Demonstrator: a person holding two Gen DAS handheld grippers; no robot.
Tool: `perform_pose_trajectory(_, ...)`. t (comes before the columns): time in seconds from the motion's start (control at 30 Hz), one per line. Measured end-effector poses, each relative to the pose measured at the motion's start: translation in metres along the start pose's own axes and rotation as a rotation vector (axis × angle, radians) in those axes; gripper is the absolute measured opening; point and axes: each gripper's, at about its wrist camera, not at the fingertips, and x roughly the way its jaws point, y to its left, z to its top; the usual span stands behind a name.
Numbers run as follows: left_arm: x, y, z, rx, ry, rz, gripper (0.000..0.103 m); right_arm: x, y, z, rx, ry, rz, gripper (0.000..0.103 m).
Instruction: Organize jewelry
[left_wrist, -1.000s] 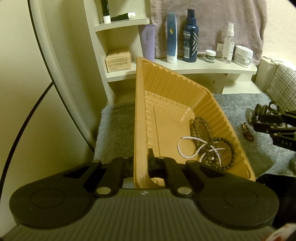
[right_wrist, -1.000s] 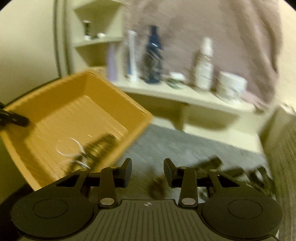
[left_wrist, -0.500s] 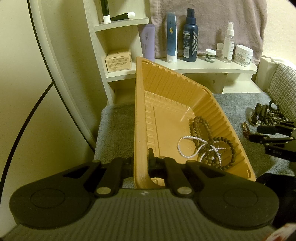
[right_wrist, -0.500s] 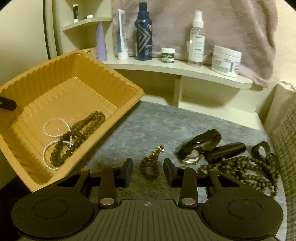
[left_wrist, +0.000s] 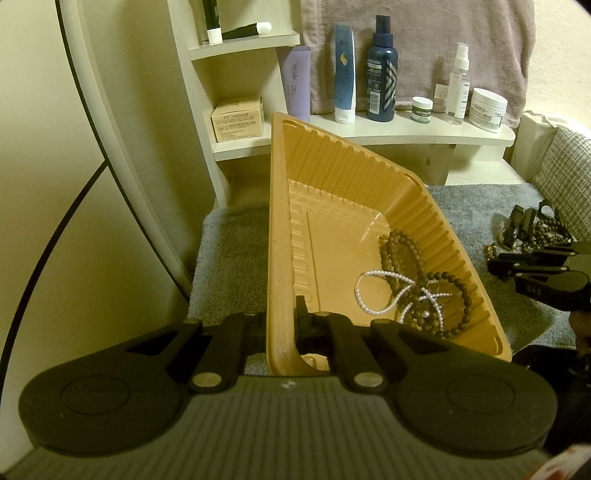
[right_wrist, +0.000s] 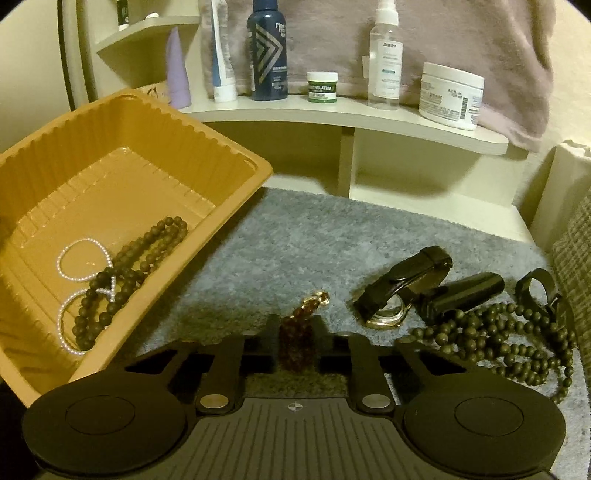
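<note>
Tray: orange ribbed plastic tray (left_wrist: 369, 192), tilted, its right side lower toward the grey mat (right_wrist: 295, 236); the near left rim is raised.
Tray contents: dark bead strand (right_wrist: 147, 243) tangled with a thin pearl string (right_wrist: 79, 258), both lying in the low corner of the tray.
Left tongs: left tongs (left_wrist: 280, 325) clamped on the tray's near rim, one finger outside the wall and one inside.
Red bracelet: small dark red bead bracelet (right_wrist: 297, 343) with a gold clasp, lying on the mat beside the tray.
Right tongs: right tongs (right_wrist: 295, 347) low over the mat, fingers drawn in close on either side of the red bracelet and apparently pinching it.
Loose jewelry: black-strapped watch (right_wrist: 402, 288) with a gold rim, just right of the red bracelet; olive bead necklace (right_wrist: 491, 339) heaped near the watch, further right, touching the strap ends.
Mat: grey fuzzy cloth covering the surface under the tray and all the loose pieces.
Shelf: pale curved shelf (right_wrist: 369, 118) behind the mat, carrying a dark blue bottle (right_wrist: 267, 51), a clear spray bottle (right_wrist: 384, 55), a small green jar (right_wrist: 322, 86), a white jar (right_wrist: 450, 96) and a lilac tube (left_wrist: 295, 81).
Towel: mauve towel (left_wrist: 443, 37) hanging behind the bottles.
Box: tan carton (left_wrist: 238, 120) on a lower left shelf.
</note>
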Motion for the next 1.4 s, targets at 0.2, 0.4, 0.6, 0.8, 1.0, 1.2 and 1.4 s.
perform_pose_trajectory(0.2,0.000,0.000,-0.001,0.000,0.000,0.000,0.006,-0.015,0.003,0.003,-0.026,-0.033,-0.015,0.005)
perform_pose_trajectory(0.4,0.000,0.000,0.000,0.000,0.000,0.000,0.006,-0.036,0.003,0.014,-0.036,-0.092,-0.010,0.005)
perform_pose_trajectory(0.6,0.001,0.000,-0.001,-0.001,0.000,0.000,0.006,-0.061,0.014,0.038,-0.052,-0.178,0.050,0.005)
perform_pose_trajectory(0.8,0.001,0.000,-0.001,-0.001,-0.002,0.000,0.006,-0.084,0.032,0.061,-0.077,-0.249,0.153,0.005)
perform_pose_trajectory(1.0,0.001,0.000,-0.001,-0.003,-0.003,-0.001,0.006,-0.093,0.050,0.076,-0.092,-0.265,0.273,0.005)
perform_pose_trajectory(1.2,0.000,0.000,-0.001,-0.004,-0.003,-0.002,0.006,-0.086,0.070,0.073,-0.141,-0.223,0.350,0.005)
perform_pose_trajectory(1.4,0.000,0.000,-0.001,-0.004,-0.004,-0.002,0.006,-0.072,0.082,0.063,-0.182,-0.166,0.380,0.005)
